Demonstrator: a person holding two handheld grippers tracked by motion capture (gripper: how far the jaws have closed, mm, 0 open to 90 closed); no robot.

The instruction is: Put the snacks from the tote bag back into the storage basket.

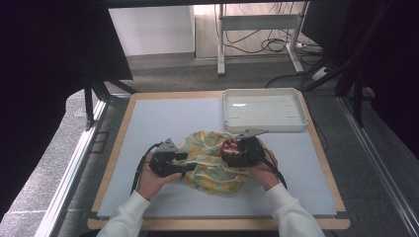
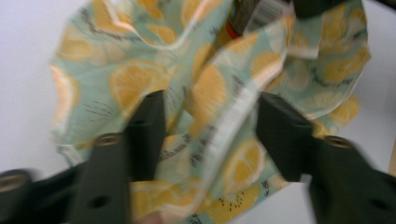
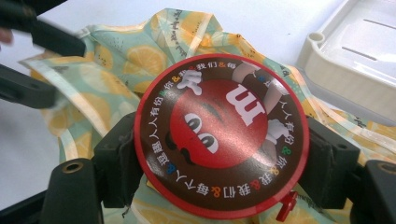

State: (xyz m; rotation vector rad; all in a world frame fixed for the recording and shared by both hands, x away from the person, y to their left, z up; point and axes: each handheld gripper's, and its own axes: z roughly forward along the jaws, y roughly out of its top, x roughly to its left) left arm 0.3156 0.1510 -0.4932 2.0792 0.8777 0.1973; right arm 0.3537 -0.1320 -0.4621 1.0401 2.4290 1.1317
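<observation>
A cloth bag printed with lemon slices (image 1: 213, 170) lies crumpled on the white mat near the front of the table. My right gripper (image 1: 238, 151) is shut on a round tin with a red cartoon lid (image 3: 219, 135), its pads pressing the tin's sides just above the cloth (image 3: 116, 70). At the bag's left edge sits my left gripper (image 1: 184, 165). In the left gripper view its jaws (image 2: 210, 135) stand apart, with a raised fold of the cloth (image 2: 224, 121) between them; the picture is blurred and I see no pad pressing on the fold.
An empty white tray (image 1: 264, 109) stands at the back right of the mat (image 1: 163, 113), close behind the tin. The table's wooden edge frames the mat. Beyond the table are a desk frame and loose cables on the floor.
</observation>
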